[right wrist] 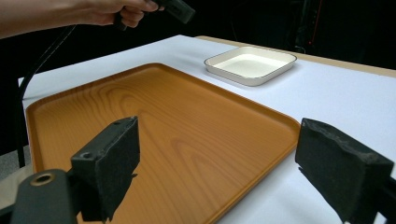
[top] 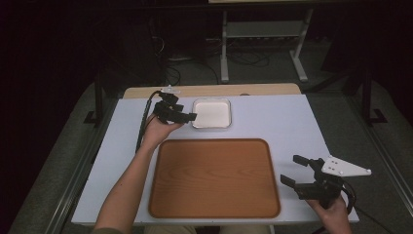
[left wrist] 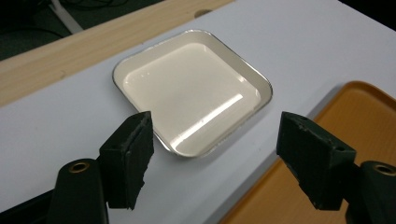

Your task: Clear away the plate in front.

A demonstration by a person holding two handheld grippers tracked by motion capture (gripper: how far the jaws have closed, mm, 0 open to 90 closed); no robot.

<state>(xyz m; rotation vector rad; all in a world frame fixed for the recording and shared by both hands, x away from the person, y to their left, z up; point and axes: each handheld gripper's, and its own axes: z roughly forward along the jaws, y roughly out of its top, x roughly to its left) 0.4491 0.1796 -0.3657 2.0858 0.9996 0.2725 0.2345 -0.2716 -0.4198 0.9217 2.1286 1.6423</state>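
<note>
A square white dish (top: 212,113) sits empty at the back of the white table, just behind a large wooden tray (top: 214,178) that is also empty. My left gripper (top: 184,113) hovers open at the dish's left edge. In the left gripper view its jaws (left wrist: 215,128) stand wide apart over the near corner of the dish (left wrist: 187,88), holding nothing. My right gripper (top: 292,169) is open at the tray's right edge, near the table's front. In the right gripper view its jaws (right wrist: 217,135) frame the tray (right wrist: 163,107), with the dish (right wrist: 250,65) beyond.
The white table top (top: 282,122) has a wooden strip (top: 214,90) along its far edge. Beyond it are a dark floor, cables and a metal stand (top: 263,44). The other hand and its gripper (right wrist: 175,9) show at the top of the right gripper view.
</note>
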